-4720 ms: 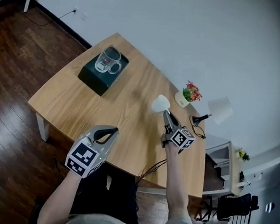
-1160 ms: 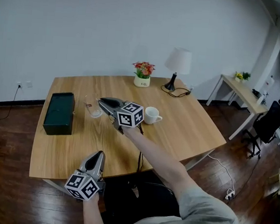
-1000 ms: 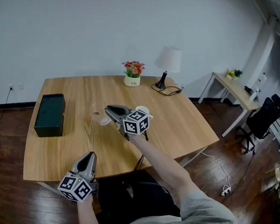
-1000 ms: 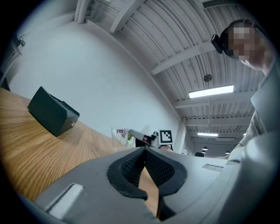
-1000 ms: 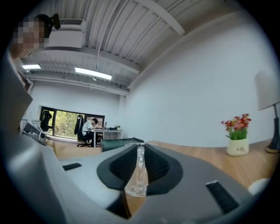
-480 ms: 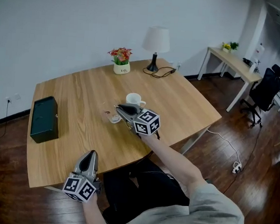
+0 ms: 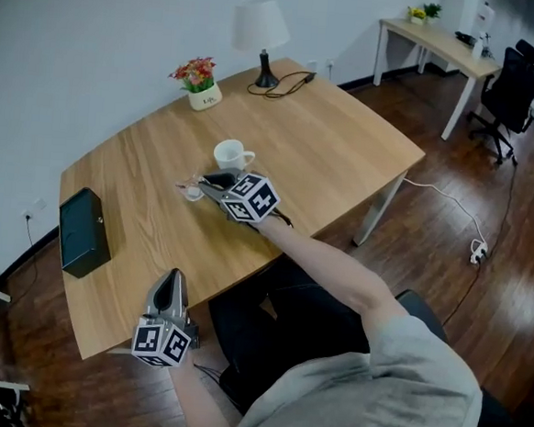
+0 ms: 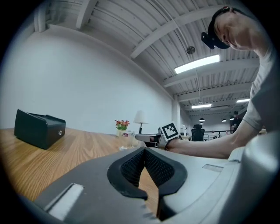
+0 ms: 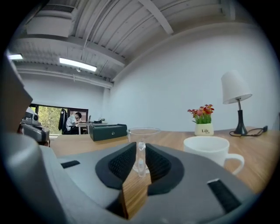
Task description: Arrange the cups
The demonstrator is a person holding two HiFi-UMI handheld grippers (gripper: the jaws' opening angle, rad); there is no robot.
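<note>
A clear glass mug [image 7: 192,192] stands on the wooden table [image 7: 336,149], just left of a white cup [image 7: 230,153]. My right gripper [image 7: 205,183] reaches level over the table and grips the mug's handle. In the right gripper view the thin glass handle [image 9: 141,154] sits between the black pads, and the jaws are opening. The white cup [image 9: 209,149] stands close on the right there. My left gripper [image 7: 173,278] hangs at the table's near edge, shut with nothing in it. Its pads [image 8: 131,162] meet at the tips.
A dark green box [image 7: 81,232] lies at the table's left end. A flower pot [image 7: 202,81] and a lamp [image 7: 261,31] with its cable stand along the far edge. A side desk and an office chair [image 7: 509,84] are at the far right.
My right gripper has come down and nearer with the glass mug, which now stands on the table beside the white cup. The left gripper stays by the near edge.
</note>
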